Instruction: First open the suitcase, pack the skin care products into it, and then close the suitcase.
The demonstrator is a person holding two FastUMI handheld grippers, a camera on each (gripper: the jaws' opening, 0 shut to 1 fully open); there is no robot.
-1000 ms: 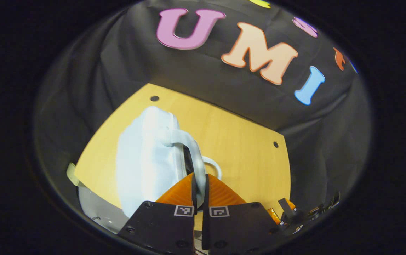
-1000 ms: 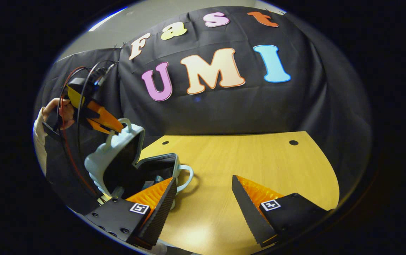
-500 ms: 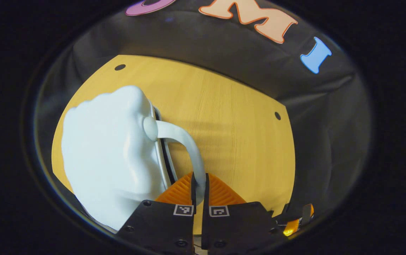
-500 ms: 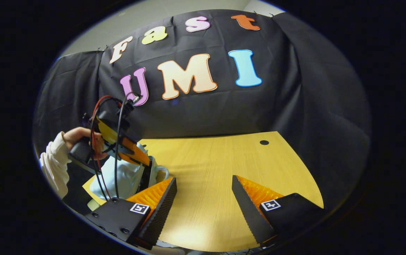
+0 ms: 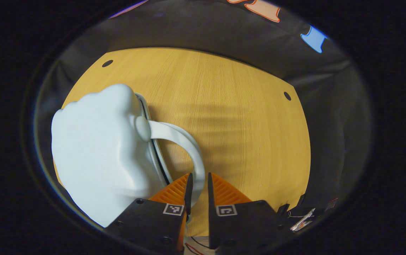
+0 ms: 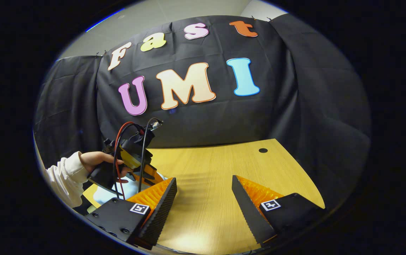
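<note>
I'm looking along the left hand-held gripper (image 5: 198, 184): its fingers are parted slightly around the suitcase handle (image 5: 185, 141), gap visible on the right side, so released or releasing, not clamping. The pale-blue suitcase (image 5: 96, 156) is lying closed on the surface (image 5: 231, 117), body up-left of the fingertips, handle loop arching back toward me. The right hand-held gripper (image 6: 203, 198) is hanging wide open, well apart. The right gripper view is adding the hand (image 6: 98, 161) holding the left tool.
</note>
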